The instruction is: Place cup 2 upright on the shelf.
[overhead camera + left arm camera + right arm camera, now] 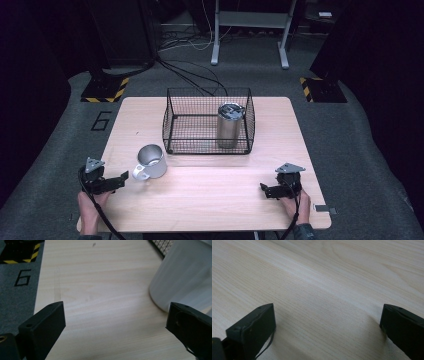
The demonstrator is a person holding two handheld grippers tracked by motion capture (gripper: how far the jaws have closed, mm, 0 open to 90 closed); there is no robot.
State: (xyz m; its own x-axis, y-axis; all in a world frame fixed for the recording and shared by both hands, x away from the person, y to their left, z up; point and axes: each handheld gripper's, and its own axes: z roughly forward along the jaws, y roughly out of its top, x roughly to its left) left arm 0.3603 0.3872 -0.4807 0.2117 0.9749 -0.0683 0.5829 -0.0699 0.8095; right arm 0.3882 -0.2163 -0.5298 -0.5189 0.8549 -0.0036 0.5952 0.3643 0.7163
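Surface [210,200]: pale wood tabletop carrying every item; bare across the near middle, which leaves working room between the two hands.

Wire basket [172,117]: black mesh, open at the top, set toward the far centre of the surface; it appears to serve as the bin for the drinkware.

Steel tumbler [229,125]: lidded, upright inside the basket at its right end, close to the right wall; the left part of the basket stays free, probably room for a second item.

White mug [151,161]: the item in hand. It stands upright on the surface just in front of the basket's near-left corner, mouth up, handle turned toward the left claw, which suits a grip from that side. Its pale wall [182,277] looms at the upper right of the left gripper view, outside the jaws.

Left claw [121,179]: held low at the near-left edge, near the mug's handle but apart from it; jaws spread wide and empty, seemingly lined up for an approach.

Right claw [263,189]: resting low at the near right, well apart from mug and basket; jaws spread wide over bare wood, holding nothing, apparently parked.
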